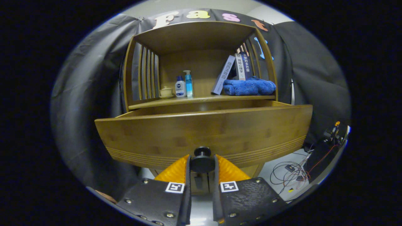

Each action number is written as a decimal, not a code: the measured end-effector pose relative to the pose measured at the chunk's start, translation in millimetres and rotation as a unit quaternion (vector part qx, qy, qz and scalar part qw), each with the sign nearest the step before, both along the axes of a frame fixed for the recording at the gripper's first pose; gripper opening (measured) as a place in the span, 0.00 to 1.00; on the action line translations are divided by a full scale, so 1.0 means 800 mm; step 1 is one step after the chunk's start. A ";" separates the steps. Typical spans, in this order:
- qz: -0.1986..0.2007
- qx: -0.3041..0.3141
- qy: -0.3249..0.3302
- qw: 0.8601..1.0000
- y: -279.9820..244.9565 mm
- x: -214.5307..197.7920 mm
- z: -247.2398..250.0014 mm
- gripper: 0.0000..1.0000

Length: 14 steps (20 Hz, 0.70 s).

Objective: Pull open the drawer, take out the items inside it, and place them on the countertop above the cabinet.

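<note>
Gripper [202, 163] fingers clamp the drawer knob [202, 160] below the countertop [201, 99], so I can haul the drawer [204, 135] out (contents hidden behind its front).

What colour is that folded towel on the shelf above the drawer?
Blue. The towel shows clearly in the gripper view; the gripper holds the drawer knob.

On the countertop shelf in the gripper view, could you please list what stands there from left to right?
Small cup on a saucer → white bottle with blue cap → blue pump bottle → leaning books → folded blue towel.
</note>
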State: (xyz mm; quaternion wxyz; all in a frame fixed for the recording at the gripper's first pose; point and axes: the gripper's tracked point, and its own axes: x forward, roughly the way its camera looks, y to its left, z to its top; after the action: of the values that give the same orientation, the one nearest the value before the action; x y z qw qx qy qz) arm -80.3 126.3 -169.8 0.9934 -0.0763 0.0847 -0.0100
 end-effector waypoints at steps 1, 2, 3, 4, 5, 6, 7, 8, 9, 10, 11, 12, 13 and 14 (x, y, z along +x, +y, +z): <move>-0.001 0.007 -0.004 1.000 -0.001 -0.006 -0.001 0.27; -0.006 0.016 -0.014 1.000 -0.003 -0.007 0.001 0.28; -0.009 0.015 -0.016 1.000 -0.003 -0.008 -0.003 0.28; -0.008 0.013 -0.024 1.000 -0.003 -0.006 0.002 0.27; -0.006 0.013 -0.021 1.000 -0.002 -0.005 -0.004 0.27; -0.004 0.014 -0.021 1.000 0.000 -0.003 0.000 0.33; -0.013 0.011 -0.016 1.000 -0.005 0.004 0.003 0.38; -0.018 0.014 -0.013 1.000 -0.011 0.003 0.005 0.50; -0.023 0.022 -0.019 0.999 -0.010 0.002 0.017 0.62; -0.031 0.030 -0.028 0.999 -0.012 0.000 0.028 0.74; -0.033 0.037 -0.034 0.998 -0.013 0.006 0.039 0.86; -0.032 0.041 -0.034 0.998 -0.009 0.005 0.047 0.98; -0.035 0.042 -0.041 0.998 -0.007 0.003 0.061 0.97; -0.040 0.035 -0.042 0.998 -0.008 0.001 0.075 0.97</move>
State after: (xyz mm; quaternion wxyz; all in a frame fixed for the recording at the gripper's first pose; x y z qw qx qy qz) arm -79.6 119.7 -109.7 0.9970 -0.0381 0.0462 -0.0495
